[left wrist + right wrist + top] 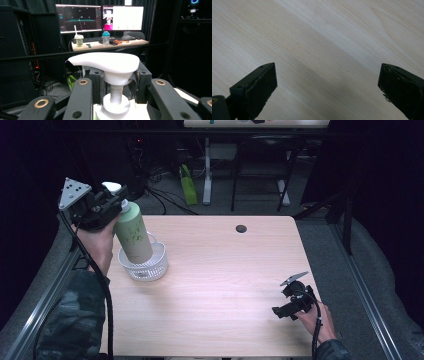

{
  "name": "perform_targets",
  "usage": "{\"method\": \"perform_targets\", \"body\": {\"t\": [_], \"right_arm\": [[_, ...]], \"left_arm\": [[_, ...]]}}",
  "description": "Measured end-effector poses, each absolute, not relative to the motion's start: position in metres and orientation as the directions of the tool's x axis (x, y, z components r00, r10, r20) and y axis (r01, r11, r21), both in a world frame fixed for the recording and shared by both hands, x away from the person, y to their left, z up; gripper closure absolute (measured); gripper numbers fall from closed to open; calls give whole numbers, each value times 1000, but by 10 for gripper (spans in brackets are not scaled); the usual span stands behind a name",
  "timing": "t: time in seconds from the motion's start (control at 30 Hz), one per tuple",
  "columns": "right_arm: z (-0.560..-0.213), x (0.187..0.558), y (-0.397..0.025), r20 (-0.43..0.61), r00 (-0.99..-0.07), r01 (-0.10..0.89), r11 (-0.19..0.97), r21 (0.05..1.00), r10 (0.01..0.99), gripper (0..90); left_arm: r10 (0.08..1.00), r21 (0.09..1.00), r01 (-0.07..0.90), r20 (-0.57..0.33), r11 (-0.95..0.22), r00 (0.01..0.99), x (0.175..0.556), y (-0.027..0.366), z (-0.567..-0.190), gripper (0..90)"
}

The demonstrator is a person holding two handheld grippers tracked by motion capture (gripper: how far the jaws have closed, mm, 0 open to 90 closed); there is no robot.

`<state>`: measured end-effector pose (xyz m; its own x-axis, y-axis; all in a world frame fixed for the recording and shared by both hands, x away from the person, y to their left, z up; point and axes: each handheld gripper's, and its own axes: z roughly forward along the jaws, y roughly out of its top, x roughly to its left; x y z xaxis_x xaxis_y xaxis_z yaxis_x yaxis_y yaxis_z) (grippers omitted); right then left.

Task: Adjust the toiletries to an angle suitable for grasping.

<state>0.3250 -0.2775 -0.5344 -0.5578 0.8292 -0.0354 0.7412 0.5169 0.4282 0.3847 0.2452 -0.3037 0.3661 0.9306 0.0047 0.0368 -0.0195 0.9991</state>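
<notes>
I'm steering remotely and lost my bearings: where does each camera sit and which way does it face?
High view: above the person's side, facing forward and down on the table; both forearms, left gripper and right gripper show.
Left gripper view: level along its jaws, toward monitors.
Right gripper view: down at bare tabletop.
Shared: the pump bottle, its head.

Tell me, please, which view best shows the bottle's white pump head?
The left gripper view: the pump head sits close and sharp, jaws clamped beside its neck. In the high view it is a small white patch. The right gripper view shows bare table.
</notes>
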Motion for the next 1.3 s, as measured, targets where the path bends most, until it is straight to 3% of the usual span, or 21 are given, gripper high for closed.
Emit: {"method": "perform_targets", "body": {"t": [1.3], "right_arm": [[-535,325,-277,-21,-557,745,511,428,830,24]], "left_arm": [[955,996,86,-27,2,296,417,257,-340,672]]}}
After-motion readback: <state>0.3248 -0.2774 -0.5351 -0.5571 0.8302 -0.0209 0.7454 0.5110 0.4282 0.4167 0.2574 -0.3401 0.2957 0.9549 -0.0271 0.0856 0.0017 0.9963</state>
